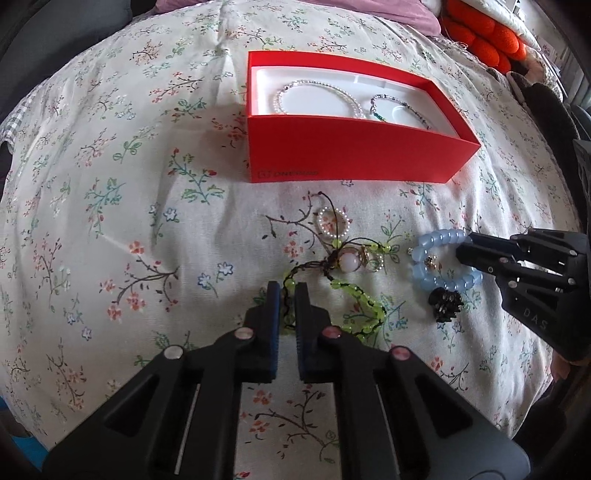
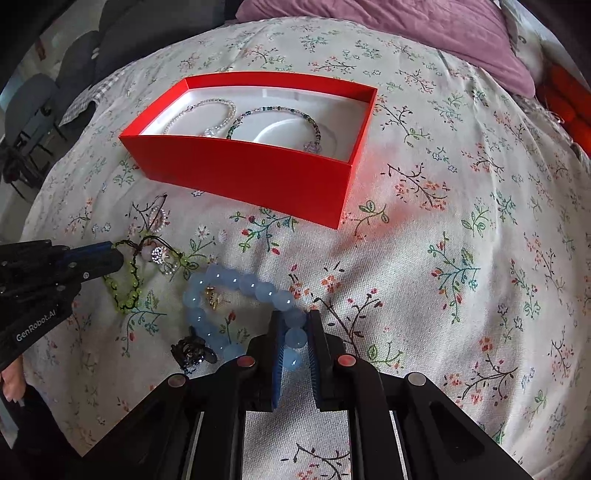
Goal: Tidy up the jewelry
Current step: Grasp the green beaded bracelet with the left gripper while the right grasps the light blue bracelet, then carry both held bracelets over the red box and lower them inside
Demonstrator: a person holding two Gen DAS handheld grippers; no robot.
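Note:
A green bead bracelet (image 1: 364, 306) on black cord lies on the floral bedspread. My left gripper (image 1: 288, 295) is shut on its left end, with the cord and a bead pinched between the pads. My right gripper (image 2: 295, 323) is shut on a pale blue bead bracelet (image 2: 240, 284), with two beads between its pads. From the left wrist view the right gripper (image 1: 466, 252) sits at the blue bracelet's (image 1: 424, 258) right side. The red box (image 1: 351, 155) behind holds a pearl necklace (image 1: 314, 92) and a dark bead bracelet (image 1: 400, 107).
Loose pieces lie between the grippers: a small pearl ring (image 1: 333, 221), a pink bead with rings (image 1: 351, 263), a gold earring (image 2: 212, 295) inside the blue loop, and a black clip (image 1: 445, 301). A purple pillow (image 2: 424, 33) and orange cushions (image 1: 480, 33) lie beyond the box.

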